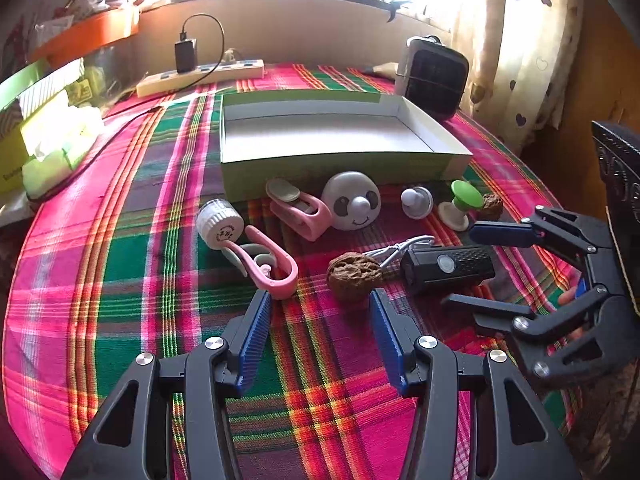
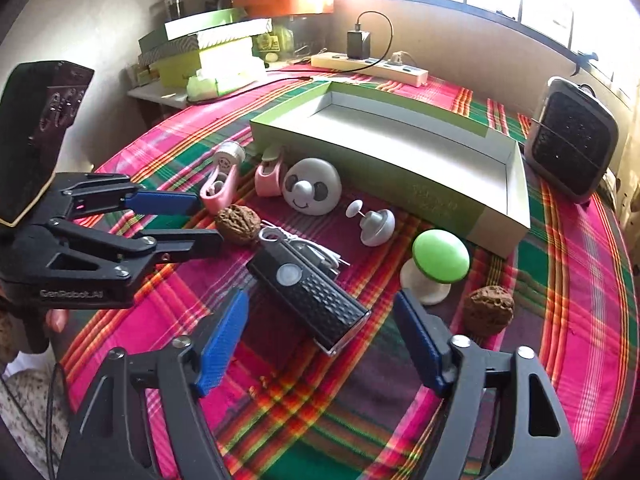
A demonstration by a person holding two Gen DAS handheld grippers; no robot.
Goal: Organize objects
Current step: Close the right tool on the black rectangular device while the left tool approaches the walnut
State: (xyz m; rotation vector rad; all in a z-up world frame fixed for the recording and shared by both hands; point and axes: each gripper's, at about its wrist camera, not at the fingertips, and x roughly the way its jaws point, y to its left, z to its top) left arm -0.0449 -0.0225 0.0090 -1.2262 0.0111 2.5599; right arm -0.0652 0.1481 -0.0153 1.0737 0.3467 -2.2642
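Observation:
An empty green box [image 1: 340,164] with a white inside [image 2: 400,136] lies on the plaid cloth. In front of it lie a white cap [image 1: 219,222], two pink clips [image 1: 272,264] [image 1: 304,210], a panda-face dome [image 1: 352,202] [image 2: 312,192], a small grey knob [image 1: 417,201] [image 2: 374,226], a green mushroom knob [image 1: 460,204] [image 2: 438,260], two walnuts [image 1: 354,275] [image 2: 488,310] and a black torch [image 1: 446,268] [image 2: 312,300]. My left gripper [image 1: 320,304] [image 2: 210,220] is open just short of the near walnut. My right gripper [image 2: 320,312] [image 1: 460,264] is open around the torch's near end.
A black speaker [image 1: 436,76] [image 2: 572,140] stands right of the box. A power strip with a charger [image 1: 200,74] [image 2: 368,62] lies behind it. Stacked green boxes [image 2: 208,48] and an orange tray [image 2: 284,2] sit at the far left. The table edge drops off at the right [image 1: 560,184].

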